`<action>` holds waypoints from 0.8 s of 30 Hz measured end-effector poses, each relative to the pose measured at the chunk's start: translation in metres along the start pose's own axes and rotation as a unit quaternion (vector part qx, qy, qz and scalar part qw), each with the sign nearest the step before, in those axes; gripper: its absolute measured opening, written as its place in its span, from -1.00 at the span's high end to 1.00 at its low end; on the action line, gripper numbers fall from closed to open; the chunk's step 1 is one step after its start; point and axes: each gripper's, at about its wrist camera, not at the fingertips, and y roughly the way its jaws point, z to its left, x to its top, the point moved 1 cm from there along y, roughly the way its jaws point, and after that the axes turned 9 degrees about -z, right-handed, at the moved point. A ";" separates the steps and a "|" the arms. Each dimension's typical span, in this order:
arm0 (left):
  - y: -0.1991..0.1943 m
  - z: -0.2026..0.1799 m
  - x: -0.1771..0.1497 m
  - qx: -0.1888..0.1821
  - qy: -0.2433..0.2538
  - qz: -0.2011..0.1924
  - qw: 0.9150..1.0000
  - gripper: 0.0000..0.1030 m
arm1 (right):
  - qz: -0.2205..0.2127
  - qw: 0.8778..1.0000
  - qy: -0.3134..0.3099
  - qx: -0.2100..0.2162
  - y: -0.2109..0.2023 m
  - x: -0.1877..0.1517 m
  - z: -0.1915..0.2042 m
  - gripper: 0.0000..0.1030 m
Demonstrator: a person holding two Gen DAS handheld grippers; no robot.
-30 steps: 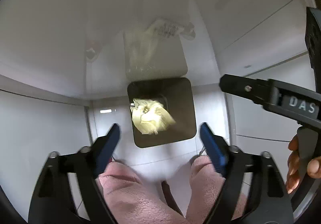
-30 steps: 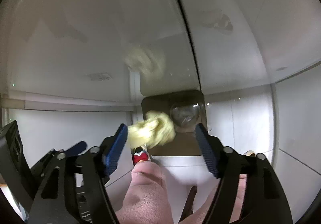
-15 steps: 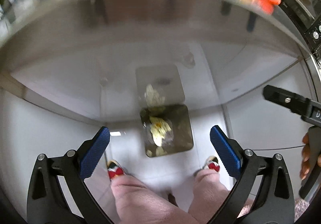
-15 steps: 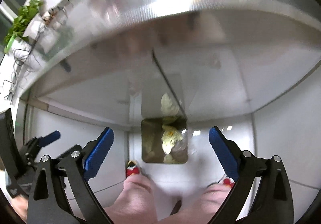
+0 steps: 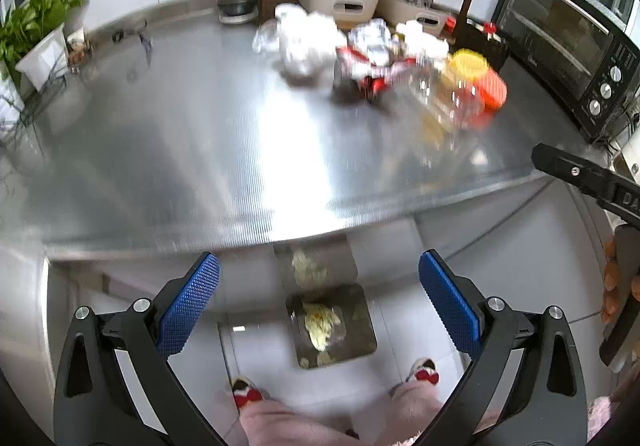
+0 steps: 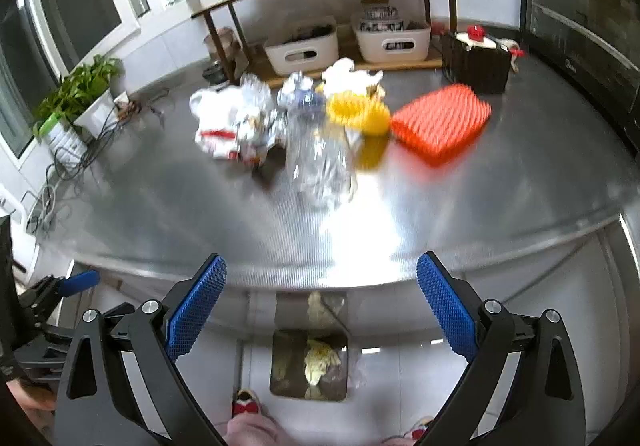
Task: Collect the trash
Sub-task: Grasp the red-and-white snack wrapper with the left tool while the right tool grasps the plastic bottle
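Both grippers, L (image 5: 318, 302) & R (image 6: 320, 304), are held wide open w/ nothing gripped, above floor bin (image 6: 309, 364) holding yellow wrappers; more trash (image 6: 256, 122) is piled on steel counter (image 6: 160, 206), awaiting pickup.

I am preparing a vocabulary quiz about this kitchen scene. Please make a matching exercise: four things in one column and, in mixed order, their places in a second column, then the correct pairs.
Things
1. square dark trash bin
2. flat orange ridged plastic lid
3. green potted plant in a white pot
4. white storage basket with a handle slot

Places
A. under the wooden shelf
B. on the floor below the counter edge
C. on the steel counter, beside the yellow item
D. at the counter's far left, near the window

Pairs: 1-B, 2-C, 3-D, 4-A
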 end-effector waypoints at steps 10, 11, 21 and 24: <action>0.014 0.005 0.047 -0.003 0.004 -0.016 1.000 -0.84 | 0.006 1.000 -0.002 0.011 0.050 0.052 -0.002 -0.50; 0.016 0.004 0.054 -0.003 0.007 -0.019 1.000 -0.84 | 0.014 1.000 0.001 0.012 0.058 0.055 -0.002 -0.44; 0.041 -0.002 0.087 -0.004 0.023 -0.022 0.999 -0.84 | 0.075 0.997 0.014 0.017 0.122 0.065 -0.007 -0.33; 0.047 -0.001 0.092 -0.006 0.021 -0.020 1.000 -0.84 | 0.085 0.996 0.007 0.018 0.136 0.068 -0.003 -0.33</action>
